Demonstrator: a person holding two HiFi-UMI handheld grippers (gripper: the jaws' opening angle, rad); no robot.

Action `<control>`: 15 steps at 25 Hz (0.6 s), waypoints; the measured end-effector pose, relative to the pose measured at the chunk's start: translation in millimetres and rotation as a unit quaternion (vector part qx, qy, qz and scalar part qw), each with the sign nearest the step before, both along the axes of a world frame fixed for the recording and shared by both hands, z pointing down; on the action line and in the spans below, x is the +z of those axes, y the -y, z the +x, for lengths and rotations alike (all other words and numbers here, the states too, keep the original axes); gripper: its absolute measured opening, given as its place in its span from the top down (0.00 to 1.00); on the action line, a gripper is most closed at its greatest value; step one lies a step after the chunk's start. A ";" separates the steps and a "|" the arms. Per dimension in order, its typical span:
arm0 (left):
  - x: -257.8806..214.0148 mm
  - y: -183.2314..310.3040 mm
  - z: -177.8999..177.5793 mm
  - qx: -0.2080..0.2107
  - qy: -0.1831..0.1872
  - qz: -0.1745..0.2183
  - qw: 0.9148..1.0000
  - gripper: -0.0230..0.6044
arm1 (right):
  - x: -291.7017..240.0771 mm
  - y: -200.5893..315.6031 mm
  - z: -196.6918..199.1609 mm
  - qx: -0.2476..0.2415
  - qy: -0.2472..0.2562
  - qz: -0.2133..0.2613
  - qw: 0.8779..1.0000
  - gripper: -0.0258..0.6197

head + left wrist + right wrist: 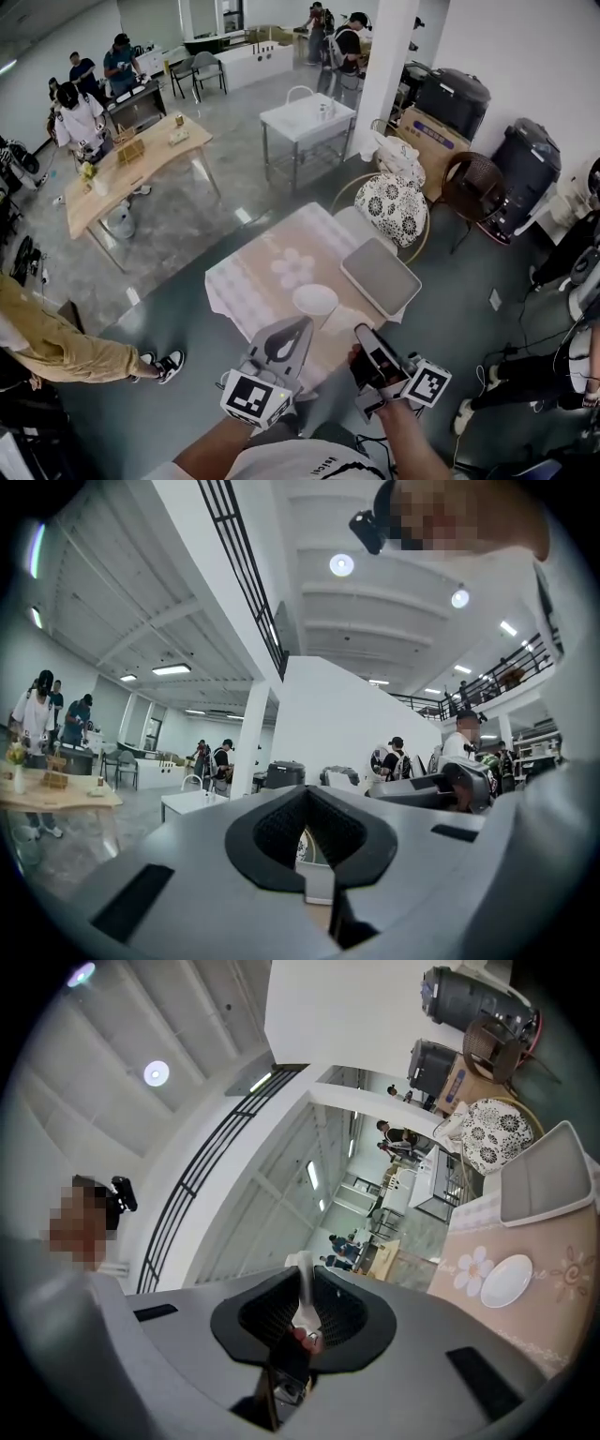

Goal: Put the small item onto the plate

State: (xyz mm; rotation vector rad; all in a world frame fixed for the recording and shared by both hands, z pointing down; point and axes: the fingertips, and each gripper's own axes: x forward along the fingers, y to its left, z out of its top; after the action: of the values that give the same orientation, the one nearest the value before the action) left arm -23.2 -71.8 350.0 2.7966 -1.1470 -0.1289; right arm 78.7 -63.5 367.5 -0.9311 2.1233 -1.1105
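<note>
A white plate (315, 300) lies on the table with the pink flowered cloth (251, 281); the right gripper view shows the plate (506, 1281) at its right side. My right gripper (362, 332) hovers over the table's near edge, just right of and short of the plate. In its own view my right gripper (306, 1277) is shut on a small white item (301, 1290) that pokes out past the tips. My left gripper (304, 323) is held beside it, near the plate, its jaws together with nothing in them. Its own view shows the left gripper (306, 791) pointing level across the room.
A grey tray (380, 275) rests on the table's right part, behind the plate. A chair with a flowered cushion (392, 208) stands past the table. A person in tan trousers (66, 349) is at the left. Other tables and people fill the far room.
</note>
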 end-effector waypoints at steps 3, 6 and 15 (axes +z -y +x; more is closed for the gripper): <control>15.6 19.1 -1.9 0.005 0.001 -0.008 1.000 0.96 | 16.4 15.0 -2.9 0.009 -0.004 -0.016 1.000 0.87; 29.6 33.3 0.0 0.011 0.001 -0.013 1.000 0.96 | 31.2 28.7 -4.2 0.013 -0.011 -0.026 1.000 0.87; 70.9 83.7 10.8 -0.003 -0.005 -0.040 0.999 0.96 | 86.7 85.6 1.6 0.000 -0.021 -0.060 0.998 0.87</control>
State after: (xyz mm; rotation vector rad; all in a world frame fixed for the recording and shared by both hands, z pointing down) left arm -12.3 -155.5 420.9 2.7196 -1.1331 -0.0942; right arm 80.3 -149.2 454.2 -1.0173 2.1093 -1.2395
